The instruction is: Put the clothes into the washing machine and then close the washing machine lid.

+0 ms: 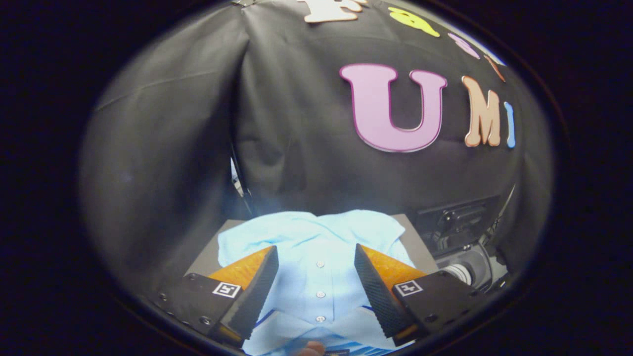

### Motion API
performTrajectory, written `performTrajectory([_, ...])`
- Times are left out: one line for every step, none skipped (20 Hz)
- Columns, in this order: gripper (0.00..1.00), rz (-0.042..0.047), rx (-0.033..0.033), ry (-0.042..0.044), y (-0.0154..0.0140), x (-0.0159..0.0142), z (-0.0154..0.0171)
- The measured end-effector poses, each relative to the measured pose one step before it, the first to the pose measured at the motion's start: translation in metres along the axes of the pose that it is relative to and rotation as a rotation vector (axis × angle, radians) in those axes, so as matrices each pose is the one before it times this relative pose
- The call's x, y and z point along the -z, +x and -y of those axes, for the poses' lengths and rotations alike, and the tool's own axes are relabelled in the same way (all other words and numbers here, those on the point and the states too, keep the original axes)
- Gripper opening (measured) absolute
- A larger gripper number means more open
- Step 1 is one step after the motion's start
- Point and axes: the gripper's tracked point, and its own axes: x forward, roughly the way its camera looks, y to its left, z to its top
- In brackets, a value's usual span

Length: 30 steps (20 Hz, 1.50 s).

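A light blue buttoned shirt (316, 237) lies spread on a grey surface (210, 254), its row of buttons running between my two fingers. My gripper (316, 254) hovers over it, open, with a wide gap and nothing pressed between the fingers. To the right of the shirt, past the right finger, sits a small dark washing machine (462, 242) with a round pale part at its front; whether its lid stands up or down I cannot tell.
The black cloth wall hangs close behind the shirt and wraps round on the left. The grey surface ends just left of the shirt. A fingertip of a person (312, 349) peeks in at the shirt's near edge.
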Motion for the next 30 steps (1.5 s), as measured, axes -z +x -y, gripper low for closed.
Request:
performTrajectory([0.97,-0.06379,0.03022,-0.00825,0.01032,0.01492,0.00467])
performTrajectory([0.97,-0.06784,0.01569,-0.01260,0.00773,0.01784,0.00020])
performTrajectory([0.97,-0.03841,0.00190,0.01035,0.00377,0.00606,-0.00116])
performTrajectory([0.97,0.03805,0.01366,0.01401,0.00691,-0.00771,-0.00259])
performTrajectory([0.97,-0.01367,0.00556,0.00980,-0.00266,0.00294,0.00242])
performTrajectory([0.97,0.00881,0.00187,0.01068,-0.00302,-0.00137,0.00075])
performTrajectory([0.97,-0.00169,-0.00281,0.00207,-0.00034,-0.00048,0.00003])
performTrajectory([0.97,-0.00258,-0.00153,0.00354,0.00021,0.00110,-0.00044])
performTrajectory([0.97,-0.00196,0.00173,0.00343,0.00118,-0.00059,0.00232])
performTrajectory([0.97,-0.00180,0.00533,0.01627,-0.00140,-0.00047,0.00079])
performTrajectory([0.96,0.00068,0.01119,0.00887,0.00179,-0.00174,0.00005])
performTrajectory([0.95,-0.00021,0.00637,-0.00843,0.00147,0.00298,0.00103])
performTrajectory([0.95,0.00037,0.00898,-0.01369,0.00151,-0.00047,0.00000])
performTrajectory([0.95,0.00111,0.00560,-0.02381,0.00299,-0.00110,-0.00045])
performTrajectory([0.94,0.00090,0.00341,-0.02254,0.00062,-0.00092,0.00041])
performTrajectory([0.92,-0.00561,0.00356,-0.00349,0.00085,0.00119,0.00031])
performTrajectory([0.92,-0.00158,-0.00137,0.00152,0.00028,0.00042,-0.00077])
performTrajectory([0.89,0.00230,0.00111,0.00224,0.00271,-0.00069,-0.00015])
performTrajectory([0.86,0.00018,0.00116,-0.00591,-0.00359,0.00002,0.00024])
performTrajectory([0.83,-0.00502,0.00320,-0.00758,0.00303,0.00226,0.00062])
performTrajectory([0.83,0.00103,0.00465,-0.00553,0.00126,0.00008,0.00015])
performTrajectory([0.83,-0.00081,0.00625,-0.00374,-0.00396,0.00193,-0.00037])
performTrajectory([0.83,0.00310,0.00817,0.00123,-0.00400,-0.00070,0.00176])
performTrajectory([0.83,0.00324,0.00656,0.01015,0.00038,0.00123,0.00205])
performTrajectory([0.83,0.00517,-0.00329,0.00233,0.00051,-0.00121,-0.00006])
performTrajectory([0.82,0.00245,-0.02069,0.00527,0.00008,-0.00062,-0.00124])
performTrajectory([0.82,0.00190,-0.03284,0.00669,0.00110,0.00039,-0.00287])
performTrajectory([0.82,-0.00177,-0.01348,0.02040,-0.00108,0.00093,0.00010])
performTrajectory([0.84,0.00051,-0.00737,0.00832,-0.00132,-0.00159,-0.00047])
performTrajectory([0.84,0.00011,0.00374,-0.00371,-0.00108,0.00127,0.00127])
